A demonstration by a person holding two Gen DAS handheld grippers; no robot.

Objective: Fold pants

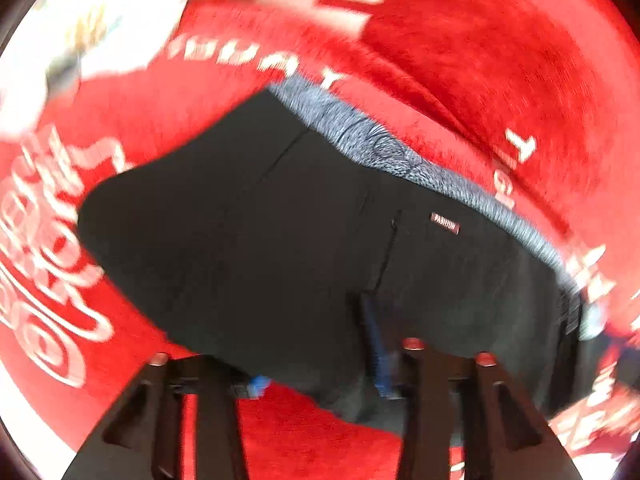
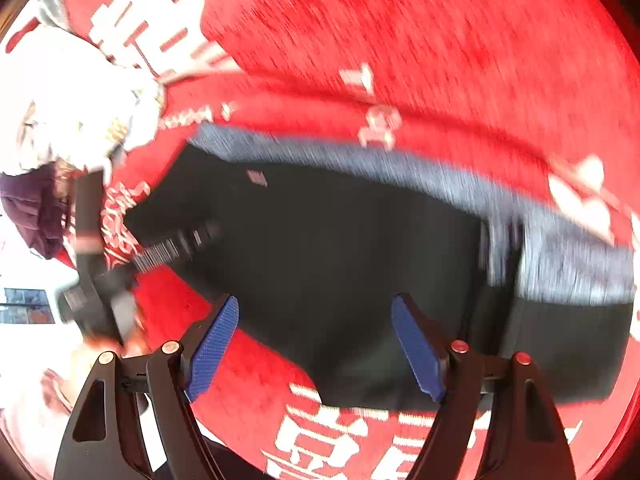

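Black pants [image 1: 288, 232] with a grey fleece lining [image 1: 360, 136] and a small "FASHION" label [image 1: 445, 223] lie folded on a red cloth with white lettering [image 1: 480, 60]. My left gripper [image 1: 320, 344] hovers open over the near edge of the pants; the fabric hides most of its blue pads [image 1: 376, 344]. In the right wrist view the pants [image 2: 340, 260] fill the middle. My right gripper [image 2: 316, 340] is open, blue pads [image 2: 214, 344] apart and empty, just above the pants' near edge. Both views are motion-blurred.
The red cloth [image 2: 400, 40] covers the whole surface. A white and dark pile of other items [image 2: 60, 120] sits at the left. The other gripper and hand [image 2: 96, 300] show at the left of the right wrist view.
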